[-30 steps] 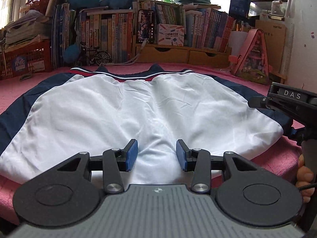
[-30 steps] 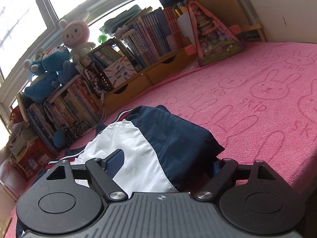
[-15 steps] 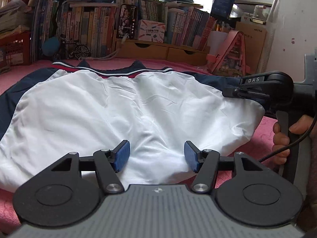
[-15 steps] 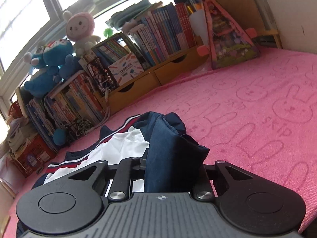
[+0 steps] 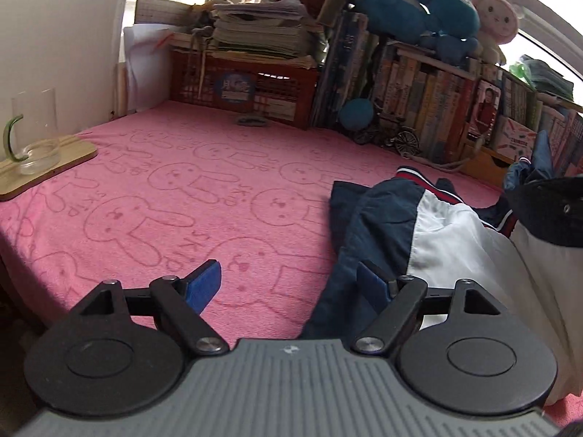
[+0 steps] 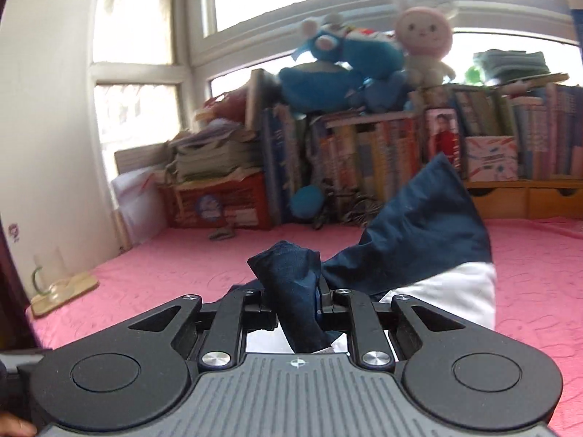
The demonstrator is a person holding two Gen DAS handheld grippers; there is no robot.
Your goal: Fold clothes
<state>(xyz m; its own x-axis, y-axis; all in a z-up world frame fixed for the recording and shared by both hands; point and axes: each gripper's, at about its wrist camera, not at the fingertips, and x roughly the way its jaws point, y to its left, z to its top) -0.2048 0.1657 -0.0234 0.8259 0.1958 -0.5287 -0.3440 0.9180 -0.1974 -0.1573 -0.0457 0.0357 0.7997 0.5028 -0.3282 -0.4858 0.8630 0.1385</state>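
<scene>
On the pink rabbit-print towel-covered tabletop (image 5: 204, 196), a navy-and-white nylon jacket (image 5: 430, 233) lay partly gathered, one navy side lifted; carrying that flap level across the white panel before letting go would likely give a clean fold. The right claw (image 6: 297, 304) was clamped on bunched navy cloth, while the left claw (image 5: 291, 284) stood wide apart, gripping nothing, its right finger against the jacket's navy edge.

The jacket (image 5: 437, 240) is made of thin, smooth woven cloth with a faint sheen. A pink plush towelling cover (image 5: 182, 189), embossed with rabbits, is seen beneath. Matt black plastic with bright metal rivets forms each hand-held gripper (image 6: 297, 302).
</scene>
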